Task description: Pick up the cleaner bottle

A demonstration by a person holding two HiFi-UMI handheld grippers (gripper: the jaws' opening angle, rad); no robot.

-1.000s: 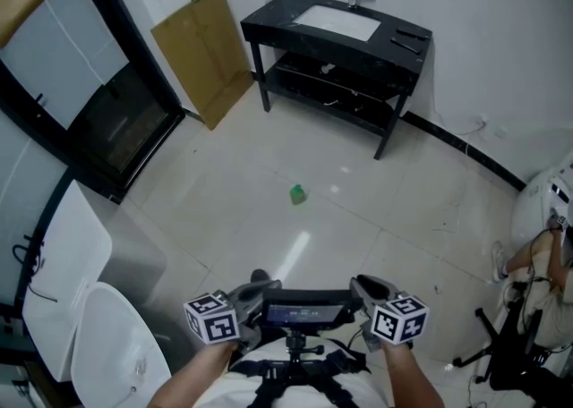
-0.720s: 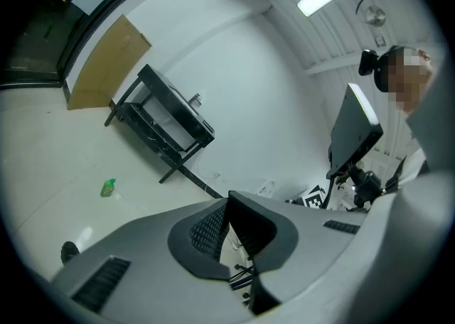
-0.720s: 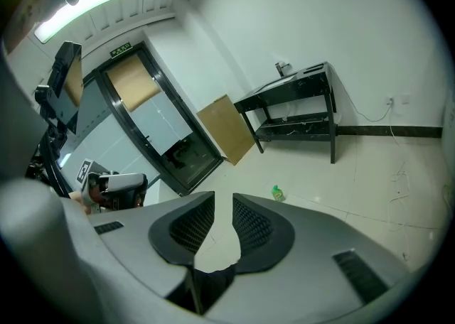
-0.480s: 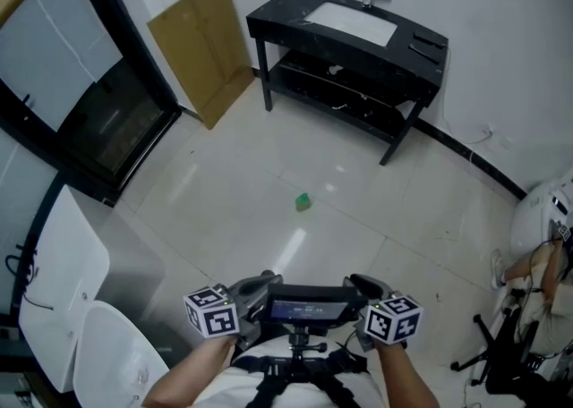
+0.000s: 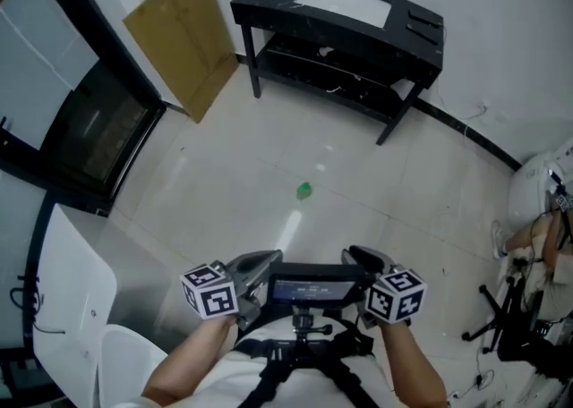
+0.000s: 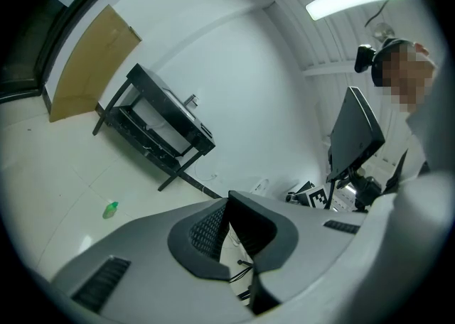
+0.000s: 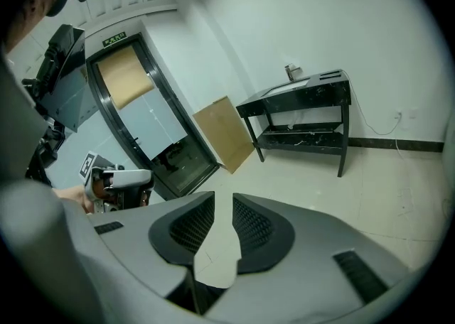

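Observation:
A small green cleaner bottle lies on the pale tiled floor, well ahead of both grippers, and shows small and far off in the left gripper view. My left gripper is held close to my body at the lower left. Its jaw tips meet with nothing between them. My right gripper is held level with it at the lower right. A narrow gap shows between its pads, and nothing is in it. The bottle is out of the right gripper view.
A black vanity with a sink and tap stands against the far wall. Brown cardboard leans left of it, by a black-framed glass door. White seats stand at the lower left; a seated person and cables are at the right.
The head view has swung a little, so the vanity and cardboard sit higher and further left. Both grippers stay near my body, and the bottle has not moved on the floor.

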